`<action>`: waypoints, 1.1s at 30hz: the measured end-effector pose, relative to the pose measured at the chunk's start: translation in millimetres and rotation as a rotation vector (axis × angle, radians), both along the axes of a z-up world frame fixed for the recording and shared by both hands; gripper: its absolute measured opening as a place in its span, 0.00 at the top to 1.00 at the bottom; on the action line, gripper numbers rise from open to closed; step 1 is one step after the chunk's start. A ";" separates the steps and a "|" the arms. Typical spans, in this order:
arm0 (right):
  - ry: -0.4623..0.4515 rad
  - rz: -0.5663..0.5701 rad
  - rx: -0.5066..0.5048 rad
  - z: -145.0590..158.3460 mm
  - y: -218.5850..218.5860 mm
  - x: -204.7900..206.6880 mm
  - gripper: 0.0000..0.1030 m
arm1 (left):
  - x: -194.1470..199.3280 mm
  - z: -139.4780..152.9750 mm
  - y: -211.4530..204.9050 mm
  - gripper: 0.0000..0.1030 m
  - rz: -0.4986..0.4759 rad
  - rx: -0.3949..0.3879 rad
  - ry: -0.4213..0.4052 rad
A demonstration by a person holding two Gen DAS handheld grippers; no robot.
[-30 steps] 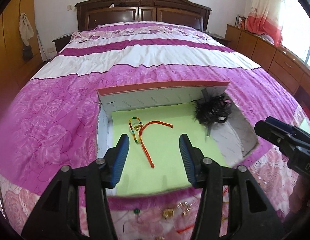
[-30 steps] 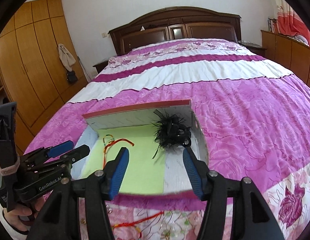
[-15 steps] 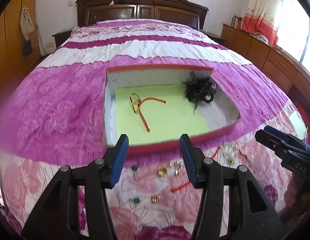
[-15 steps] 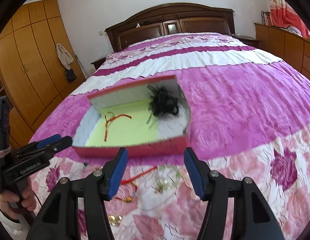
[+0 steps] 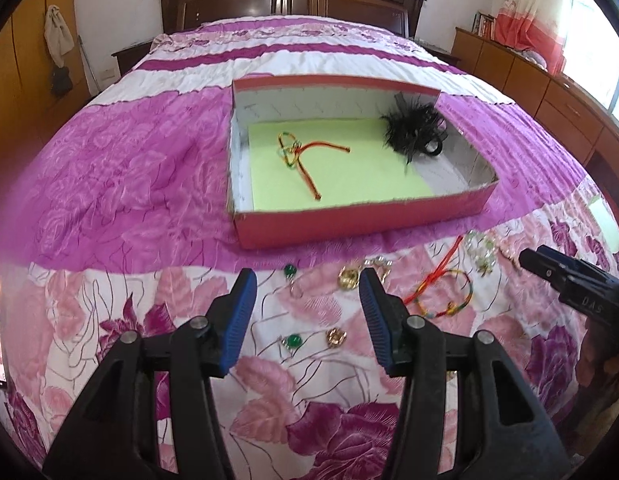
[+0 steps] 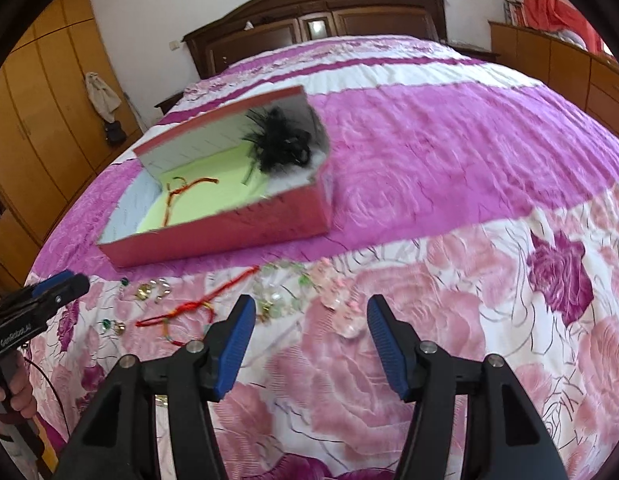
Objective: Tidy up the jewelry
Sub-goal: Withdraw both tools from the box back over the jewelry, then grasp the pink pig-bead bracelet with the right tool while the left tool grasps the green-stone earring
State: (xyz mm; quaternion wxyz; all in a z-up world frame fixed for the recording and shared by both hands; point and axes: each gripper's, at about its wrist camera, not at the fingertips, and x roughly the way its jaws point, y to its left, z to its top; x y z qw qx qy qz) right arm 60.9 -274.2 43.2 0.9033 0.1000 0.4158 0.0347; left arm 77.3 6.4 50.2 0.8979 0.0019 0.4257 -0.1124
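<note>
Both grippers hang over the floral bedspread (image 5: 109, 168), left gripper (image 5: 307, 292) and right gripper (image 6: 309, 320) with jaws spread wide, holding nothing. Small loose jewelry lies near, short of the red cardboard box (image 5: 361, 218): green-stone earrings (image 5: 293, 341), gold pieces (image 5: 348, 279), a red braided cord bracelet (image 5: 443, 294). Likely light, tiny, slippery; the limp cord looks easiest to pinch mid-strand.

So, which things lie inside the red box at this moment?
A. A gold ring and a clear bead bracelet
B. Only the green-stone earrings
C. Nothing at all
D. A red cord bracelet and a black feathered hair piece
D: inside the red box, a red cord bracelet lies on the green liner and a black feathered hair piece sits in the far right corner; the other jewelry is on the bedspread in front.
</note>
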 end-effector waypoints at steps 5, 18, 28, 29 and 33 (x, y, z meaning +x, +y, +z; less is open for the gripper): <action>0.032 -0.043 0.019 -12.1 -13.4 2.2 0.41 | -0.8 -11.1 1.6 0.56 0.008 0.021 0.023; 0.045 0.014 -0.089 -34.1 -0.8 17.5 0.76 | -0.7 -22.6 2.4 0.56 0.003 0.033 0.061; 0.023 0.028 -0.078 -34.9 -1.6 13.1 0.80 | -10.9 -35.9 -1.4 0.56 -0.031 0.038 0.102; 0.019 0.027 -0.074 -34.8 -2.2 12.5 0.80 | -11.3 -37.5 -2.0 0.56 -0.032 0.043 0.104; 0.018 0.028 -0.071 -35.4 -2.4 12.4 0.80 | -11.0 -44.0 -1.3 0.58 -0.032 0.040 0.118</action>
